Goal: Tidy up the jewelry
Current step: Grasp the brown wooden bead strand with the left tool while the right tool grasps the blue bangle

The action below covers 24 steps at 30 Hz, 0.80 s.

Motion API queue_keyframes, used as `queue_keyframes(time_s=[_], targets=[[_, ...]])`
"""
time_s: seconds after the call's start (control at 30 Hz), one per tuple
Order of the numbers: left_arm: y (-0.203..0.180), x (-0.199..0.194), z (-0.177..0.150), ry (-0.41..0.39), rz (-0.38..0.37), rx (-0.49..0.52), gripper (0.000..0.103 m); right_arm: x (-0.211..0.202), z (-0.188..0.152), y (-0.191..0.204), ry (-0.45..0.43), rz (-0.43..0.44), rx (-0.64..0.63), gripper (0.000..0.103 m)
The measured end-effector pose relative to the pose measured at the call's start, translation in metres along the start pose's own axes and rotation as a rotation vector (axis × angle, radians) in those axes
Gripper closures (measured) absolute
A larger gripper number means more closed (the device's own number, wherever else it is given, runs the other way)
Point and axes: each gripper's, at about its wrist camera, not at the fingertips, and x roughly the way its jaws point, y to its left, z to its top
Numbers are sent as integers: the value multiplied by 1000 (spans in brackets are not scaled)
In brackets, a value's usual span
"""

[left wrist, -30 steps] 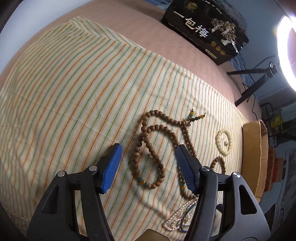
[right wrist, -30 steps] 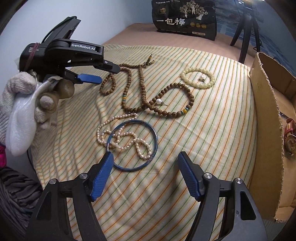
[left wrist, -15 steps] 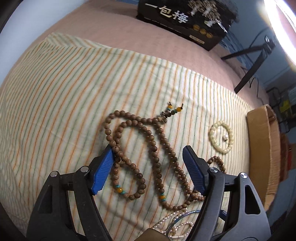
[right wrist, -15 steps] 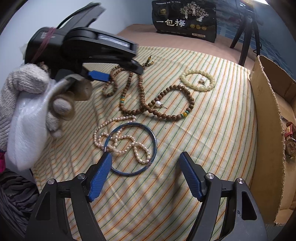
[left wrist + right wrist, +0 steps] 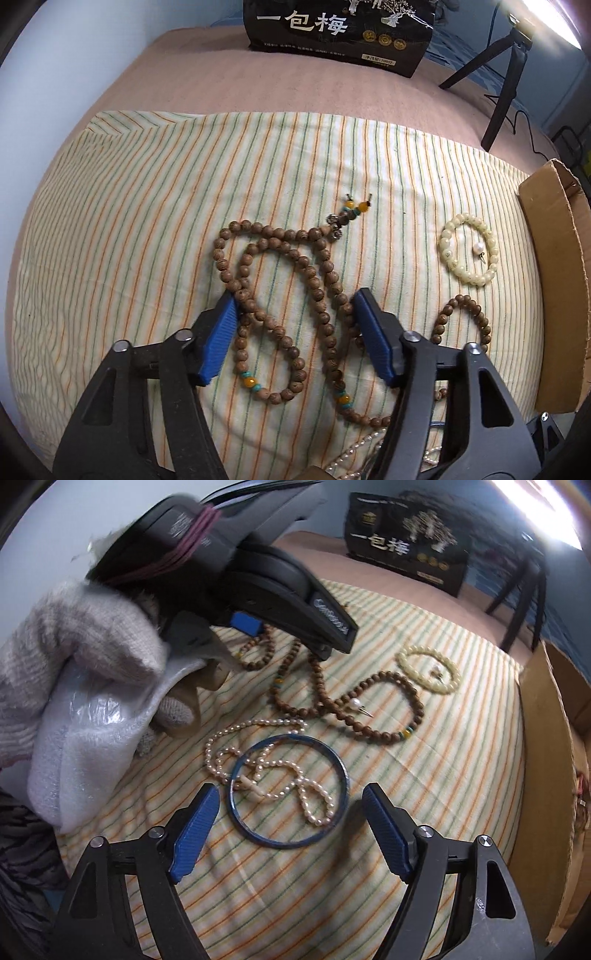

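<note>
A long brown wooden bead necklace (image 5: 295, 280) lies looped on the striped cloth (image 5: 129, 206). My left gripper (image 5: 295, 306) is open, low over it, its jaws on either side of the loops. My right gripper (image 5: 290, 797) is open, with a blue bangle (image 5: 343, 771) and a pearl necklace (image 5: 258, 760) between its jaws. A cream bead bracelet (image 5: 467, 254) with a pearl earring (image 5: 479, 249) on it and a brown bead bracelet (image 5: 461, 321) lie to the right. Another pearl earring (image 5: 356, 704) lies by the brown bracelet.
A cardboard box (image 5: 554, 295) stands along the cloth's right edge. A black printed bag (image 5: 336, 29) and a tripod (image 5: 506, 62) stand at the back. The gloved hand holding the left gripper (image 5: 110, 657) fills the right view's left side.
My left gripper has swung right and come down over the wooden necklace. The right gripper has edged forward until its jaws flank the bangle.
</note>
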Motion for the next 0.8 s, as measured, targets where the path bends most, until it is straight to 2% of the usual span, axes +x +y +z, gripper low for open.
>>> queue_keyframes(time_s=[0.17, 0.3, 0.47, 0.53, 0.63, 0.8], targets=[[6, -3, 0, -6, -2, 1, 55, 5, 2, 5, 5, -25, -39, 23], [7, -3, 1, -11, -5, 8, 61, 9, 2, 10, 14, -73, -102, 23], [13, -5, 2, -8, -27, 0, 82, 9, 2, 12, 20, -69, -120, 24], [16, -5, 2, -4, -40, -10, 84, 8, 2, 12, 18, -71, -119, 31], [18, -5, 3, 1, -56, -23, 90, 7, 4, 11, 20, -68, -119, 31], [20, -14, 1, -6, -92, -38, 92, 5, 4, 5, 13, -60, -111, 31]])
